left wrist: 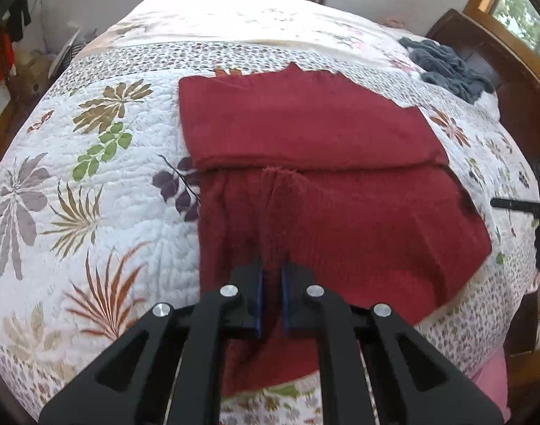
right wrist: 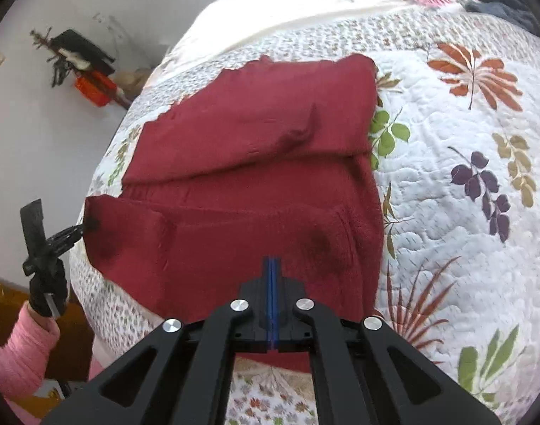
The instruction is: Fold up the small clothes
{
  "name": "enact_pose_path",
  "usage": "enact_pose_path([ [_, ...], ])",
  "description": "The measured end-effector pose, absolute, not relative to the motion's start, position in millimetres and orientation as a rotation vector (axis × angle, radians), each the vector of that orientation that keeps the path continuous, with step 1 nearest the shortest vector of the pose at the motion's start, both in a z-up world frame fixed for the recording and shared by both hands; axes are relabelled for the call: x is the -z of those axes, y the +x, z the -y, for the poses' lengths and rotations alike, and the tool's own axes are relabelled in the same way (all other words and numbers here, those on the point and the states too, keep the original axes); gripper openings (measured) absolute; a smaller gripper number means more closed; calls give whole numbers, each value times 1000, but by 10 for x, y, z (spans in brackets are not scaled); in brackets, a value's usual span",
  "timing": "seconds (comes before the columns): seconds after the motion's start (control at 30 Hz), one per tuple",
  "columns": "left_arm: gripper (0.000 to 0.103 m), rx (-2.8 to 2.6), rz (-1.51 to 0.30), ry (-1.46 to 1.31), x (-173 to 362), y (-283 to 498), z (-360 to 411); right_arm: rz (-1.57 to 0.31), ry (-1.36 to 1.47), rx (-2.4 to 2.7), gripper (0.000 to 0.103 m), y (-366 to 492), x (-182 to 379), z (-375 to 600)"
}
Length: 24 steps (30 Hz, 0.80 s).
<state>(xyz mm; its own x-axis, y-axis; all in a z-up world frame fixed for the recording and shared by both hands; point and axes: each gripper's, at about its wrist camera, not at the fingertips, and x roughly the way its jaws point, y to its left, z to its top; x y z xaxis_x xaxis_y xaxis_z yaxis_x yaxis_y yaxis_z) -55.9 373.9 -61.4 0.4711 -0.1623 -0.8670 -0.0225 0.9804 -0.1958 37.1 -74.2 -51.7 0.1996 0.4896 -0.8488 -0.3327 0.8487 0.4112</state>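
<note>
Bedroom: pale walls, window at upper right of the left wrist view, and a floral quilt (left wrist: 93,163) spread over the bed as the work surface.
Garment: red knit garment (left wrist: 305,134) lies mid-frame on the quilt, its far half already doubled over, a fold line running across the centre.
Left gripper: left gripper (left wrist: 271,290) has a ridge of the red knit pinched between its blue pads, near edge lifting in a little peak.
Right gripper: right gripper (right wrist: 271,283) shows its pads pressed together low in its own view; whether cloth is caught between them, I can't tell.
Far corner: in the right wrist view a gloved hand (right wrist: 47,288) at lower left works the tool biting the garment's left corner.
Advice: carry both near corners level, keep the edge taut, lay it square onto that centre fold.
Watch: grey clothes (left wrist: 443,67) heaped at upper right, well apart.
</note>
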Motion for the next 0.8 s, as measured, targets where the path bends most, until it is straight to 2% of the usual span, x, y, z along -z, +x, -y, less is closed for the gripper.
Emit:
enact_pose_path([
  [0.07, 6, 86, -1093, -157, 671, -584, -3681, -1271, 98, -532, 19, 455, 567, 729],
  [0.1, 6, 80, -1106, -152, 726, -561, -3661, -1283, 98, -533, 24, 484, 608, 692],
  [0.17, 7, 83, -1120, -168, 797, -513, -3665, -1305, 79, -519, 45, 588, 715, 684],
  [0.3, 14, 62, -1151, -168, 964, -298, -3709, -1353, 34, -511, 52, 739, 978, 649],
  [0.37, 16, 62, -1175, -166, 1047, -202, -3724, -1372, 9, -511, 65, 794, 1082, 620],
  [0.4, 16, 68, -1180, -167, 1069, -188, -3713, -1383, -3, -514, 66, 791, 1120, 610],
  [0.57, 17, 81, -1187, -158, 1147, -64, -3678, -1357, -101, -533, 64, 786, 1207, 464],
  [0.6, 16, 78, -1186, -167, 1147, -42, -3679, -1343, -118, -535, 56, 776, 1192, 437],
  [0.67, 14, 70, -1183, -178, 1127, -52, -3675, -1315, -109, -545, 15, 756, 1129, 422],
  [0.8, 8, 74, -1151, -174, 1001, -166, -3627, -1259, -109, -560, 9, 653, 947, 474],
])
